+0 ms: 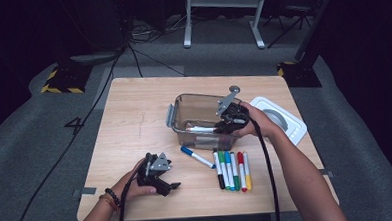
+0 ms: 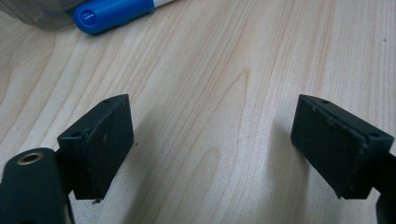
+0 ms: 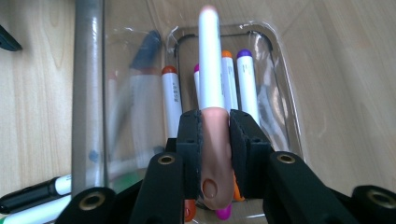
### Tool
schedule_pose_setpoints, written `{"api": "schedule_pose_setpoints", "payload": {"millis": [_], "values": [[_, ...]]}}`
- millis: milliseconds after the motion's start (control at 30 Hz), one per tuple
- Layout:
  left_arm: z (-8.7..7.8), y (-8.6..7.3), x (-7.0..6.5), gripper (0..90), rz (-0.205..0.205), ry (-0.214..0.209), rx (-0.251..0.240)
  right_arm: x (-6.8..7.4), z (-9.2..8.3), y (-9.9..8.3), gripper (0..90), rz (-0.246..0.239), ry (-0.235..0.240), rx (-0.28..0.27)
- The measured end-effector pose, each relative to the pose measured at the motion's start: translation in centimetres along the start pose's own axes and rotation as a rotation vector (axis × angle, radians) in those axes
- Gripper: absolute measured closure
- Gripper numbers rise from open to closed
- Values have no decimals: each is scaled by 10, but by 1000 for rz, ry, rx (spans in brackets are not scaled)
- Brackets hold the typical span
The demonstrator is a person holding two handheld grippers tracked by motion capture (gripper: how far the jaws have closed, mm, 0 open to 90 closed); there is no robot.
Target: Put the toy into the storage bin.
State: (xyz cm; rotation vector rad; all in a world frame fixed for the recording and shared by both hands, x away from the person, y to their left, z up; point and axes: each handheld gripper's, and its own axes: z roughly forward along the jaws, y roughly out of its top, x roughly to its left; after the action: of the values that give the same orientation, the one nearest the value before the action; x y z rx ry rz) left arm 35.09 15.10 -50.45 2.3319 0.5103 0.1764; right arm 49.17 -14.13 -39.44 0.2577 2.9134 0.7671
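Observation:
My right gripper (image 1: 225, 120) hangs over the clear plastic box (image 1: 176, 105) and is shut on a white marker with a tan-pink cap (image 3: 211, 84), which points down into the box. Its pads (image 3: 191, 144) press on the cap end. Several markers lie on the box floor, among them an orange-capped one (image 3: 171, 105) and a purple-capped one (image 3: 246, 88). My left gripper (image 1: 171, 185) rests near the table's front left, open, with bare wood between its jaws (image 2: 212, 140). A blue-capped marker (image 2: 112, 13) lies ahead of it, beside the box.
A row of several markers (image 1: 231, 170) lies in front of the box, and the blue-capped marker (image 1: 196, 157) lies slanted to their left. The white lid (image 1: 289, 121) sits right of the box. The table's front edge runs close below my left hand.

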Motion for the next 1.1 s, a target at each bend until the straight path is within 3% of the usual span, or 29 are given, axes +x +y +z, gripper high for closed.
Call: {"api": "schedule_pose_setpoints", "payload": {"millis": [233, 433, 567, 767, 1100], "values": [[0, 0, 0, 136, 0, 0, 0, -1, 0, 1, 709, 23, -20, 2], [0, 0, 0, 136, -1, 0, -1, -2, -7, -3, 626, 62, -49, -61], [0, 0, 0, 136, 0, 0, -1, -3, -20, -9, 545, 121, -71, -151], [0, 0, 0, 136, -1, 0, 0, 4, -49, -19, 402, 174, -168, -227], [0, 0, 0, 136, 0, 0, 0, 28, -97, -45, 335, 226, -272, -333]]}}
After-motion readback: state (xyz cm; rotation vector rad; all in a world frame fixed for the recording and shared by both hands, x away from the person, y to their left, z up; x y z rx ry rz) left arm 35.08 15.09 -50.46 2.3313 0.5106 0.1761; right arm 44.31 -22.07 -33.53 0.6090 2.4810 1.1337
